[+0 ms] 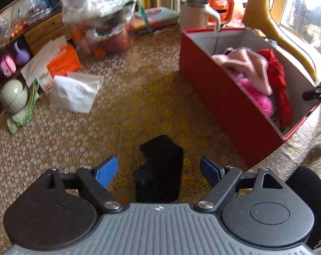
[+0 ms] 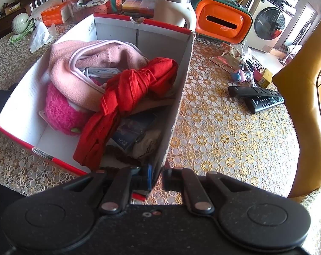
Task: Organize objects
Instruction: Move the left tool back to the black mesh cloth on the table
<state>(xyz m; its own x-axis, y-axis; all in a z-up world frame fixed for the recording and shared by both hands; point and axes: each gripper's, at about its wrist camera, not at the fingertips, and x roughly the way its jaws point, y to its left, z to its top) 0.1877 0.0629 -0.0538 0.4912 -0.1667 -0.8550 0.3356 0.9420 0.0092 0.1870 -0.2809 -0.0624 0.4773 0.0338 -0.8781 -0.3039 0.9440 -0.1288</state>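
The left gripper point(image 1: 158, 170) hangs over the lace-covered table point(image 1: 122, 110) with its blue pads point(image 1: 107, 173) spread wide and nothing pressed between them. A small black object point(image 1: 160, 167) lies on the cloth directly in the gap, touching neither pad; its long axis runs roughly along the line the gripper points, away from the camera, so the jaws already straddle its narrow width. What the object is I cannot tell: it is dark and featureless in this view.

The red box point(image 1: 228, 106) stands to the right of that gripper, near the table's right edge, already holding a pink knitted hat point(image 2: 92, 68), a red cloth point(image 2: 128, 97) and a fuzzy magenta thing point(image 2: 62, 114). The right gripper point(image 2: 155, 176) is closed on the near end of the box's right-hand wall point(image 2: 177, 106), one finger inside and one outside, apparently steadying it.

The left hand is plainly the nearer one to the black object, and the other is occupied. By my reading the next move is a short drop and a squeeze across the object's short side, then a carry rightward to the box. Two remote controls point(image 2: 258, 97) lie towards the table's right edge, untouched
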